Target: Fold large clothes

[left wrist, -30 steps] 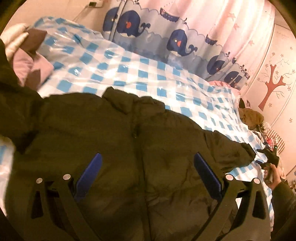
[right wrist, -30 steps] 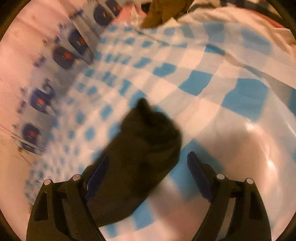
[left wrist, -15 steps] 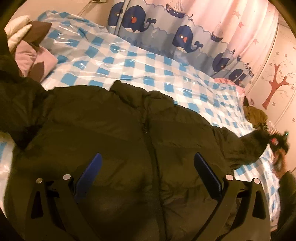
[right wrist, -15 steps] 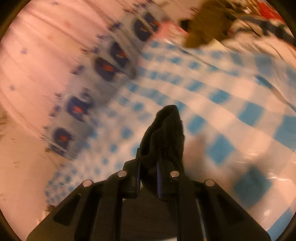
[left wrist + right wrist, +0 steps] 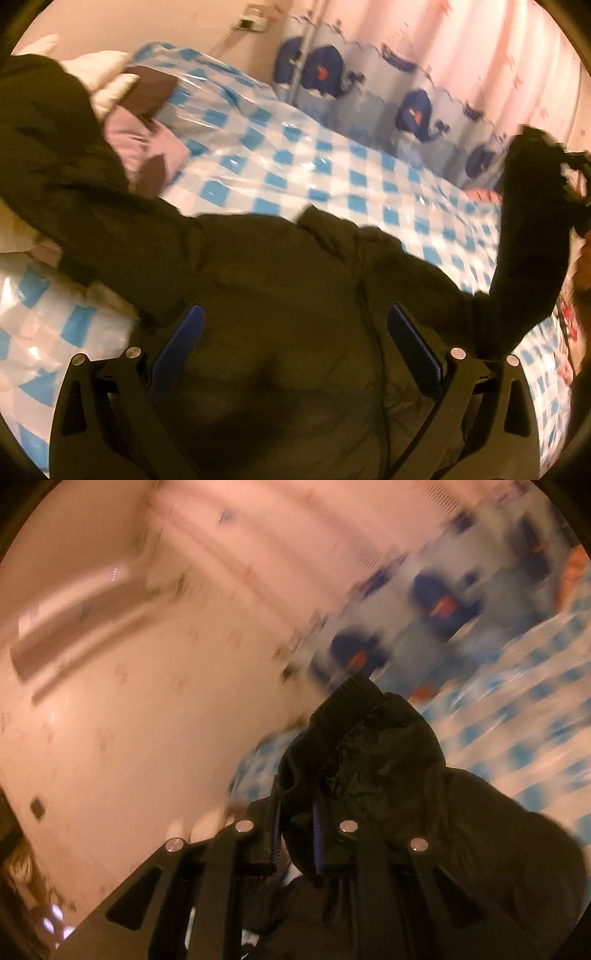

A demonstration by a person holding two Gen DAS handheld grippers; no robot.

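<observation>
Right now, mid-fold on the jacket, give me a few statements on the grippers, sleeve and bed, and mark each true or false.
1. The right gripper is shut on the jacket sleeve. True.
2. The left gripper is clamped on the jacket's collar. False: its jaws stand wide apart above the body of the dark puffer jacket, gripping nothing.
3. That sleeve lies flat on the bed. False: it is lifted off the checked bed cover, rising at the right of the left wrist view.
4. The bed cover is blue and white checked. True.
5. The curtain behind the bed shows whales. True.
</observation>
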